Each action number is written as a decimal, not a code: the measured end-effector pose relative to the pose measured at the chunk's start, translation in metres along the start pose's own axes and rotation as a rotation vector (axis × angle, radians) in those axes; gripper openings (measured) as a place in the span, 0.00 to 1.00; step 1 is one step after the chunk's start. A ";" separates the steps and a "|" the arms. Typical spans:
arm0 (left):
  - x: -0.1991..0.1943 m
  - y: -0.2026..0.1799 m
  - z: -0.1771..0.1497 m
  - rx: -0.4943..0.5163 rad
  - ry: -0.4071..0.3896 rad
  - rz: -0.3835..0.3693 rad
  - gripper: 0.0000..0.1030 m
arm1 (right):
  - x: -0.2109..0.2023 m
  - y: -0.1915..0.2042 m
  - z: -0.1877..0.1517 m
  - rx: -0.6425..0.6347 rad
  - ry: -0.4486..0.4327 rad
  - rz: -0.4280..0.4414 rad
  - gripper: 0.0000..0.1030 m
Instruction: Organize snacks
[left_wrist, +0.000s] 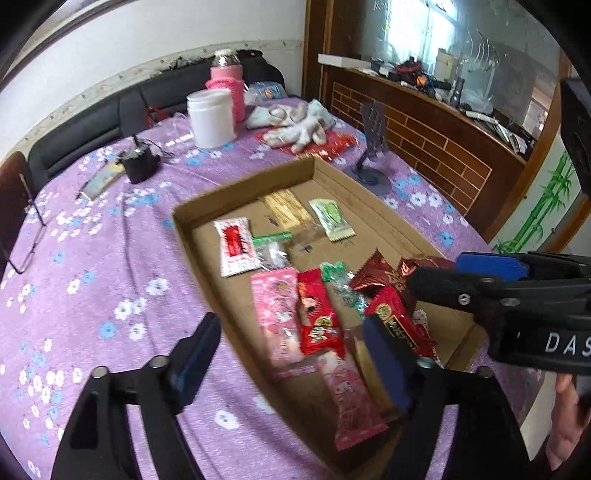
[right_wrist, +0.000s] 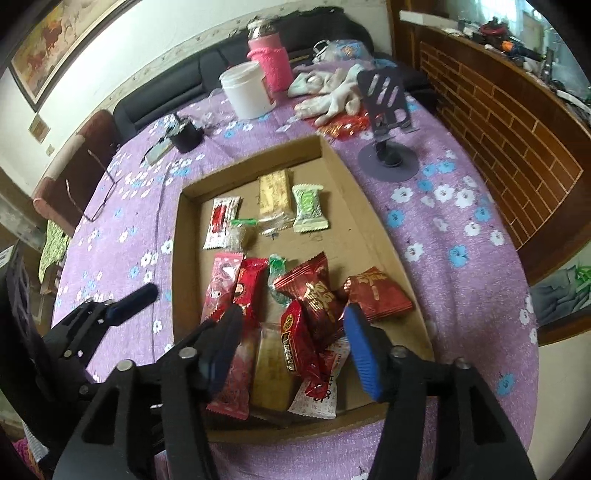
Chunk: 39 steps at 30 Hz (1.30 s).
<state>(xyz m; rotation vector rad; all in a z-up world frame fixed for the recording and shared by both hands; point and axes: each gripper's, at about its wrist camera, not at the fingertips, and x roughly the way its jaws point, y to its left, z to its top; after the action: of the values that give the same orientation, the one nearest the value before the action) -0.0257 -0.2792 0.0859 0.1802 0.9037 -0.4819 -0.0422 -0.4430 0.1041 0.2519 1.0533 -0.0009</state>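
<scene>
We hang over a shallow brown cardboard tray (right_wrist: 188, 236) that lies on a round table under a purple tablecloth with white and blue flowers (right_wrist: 443, 229). Our left gripper (left_wrist: 291, 362) stands wide, pads apart, with nothing pinched; one blue pad is over the cloth just outside the tray wall, the other over the near pile of snacks. Our right gripper (right_wrist: 291, 350) is parted too, about halfway, above the wrappers at the near end, and we see no pad pressing on any of them.

In the tray, the far end holds a white-and-red sachet (right_wrist: 221, 221), a tan cracker pack (right_wrist: 274, 195) and a pale green wrapped sweet (right_wrist: 309, 212), set apart from each other. The near end is a heap: a pink cartoon-print bar (right_wrist: 221, 284), a bright red packet (right_wrist: 251, 288) just beside it, and two dark red foil packs with gold print (right_wrist: 314, 291) overlapping toward the right.

Beyond the tray we spot a white plastic tub (right_wrist: 246, 92), a bottle in a pink knitted sleeve (right_wrist: 271, 64), white gloves (right_wrist: 332, 96) and a grey phone stand (right_wrist: 386, 122).
</scene>
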 end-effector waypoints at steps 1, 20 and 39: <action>-0.004 0.002 0.000 -0.001 -0.011 0.000 0.87 | -0.002 0.000 -0.001 0.000 -0.010 -0.012 0.60; -0.051 0.039 -0.011 0.001 -0.063 0.080 0.99 | -0.027 0.024 -0.022 0.030 -0.093 -0.070 0.76; -0.058 0.040 -0.003 0.068 -0.015 0.278 0.99 | -0.027 0.043 -0.011 -0.028 -0.111 -0.057 0.76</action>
<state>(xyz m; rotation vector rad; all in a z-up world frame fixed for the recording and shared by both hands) -0.0393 -0.2242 0.1275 0.3586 0.8327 -0.2550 -0.0602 -0.4019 0.1312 0.1943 0.9493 -0.0510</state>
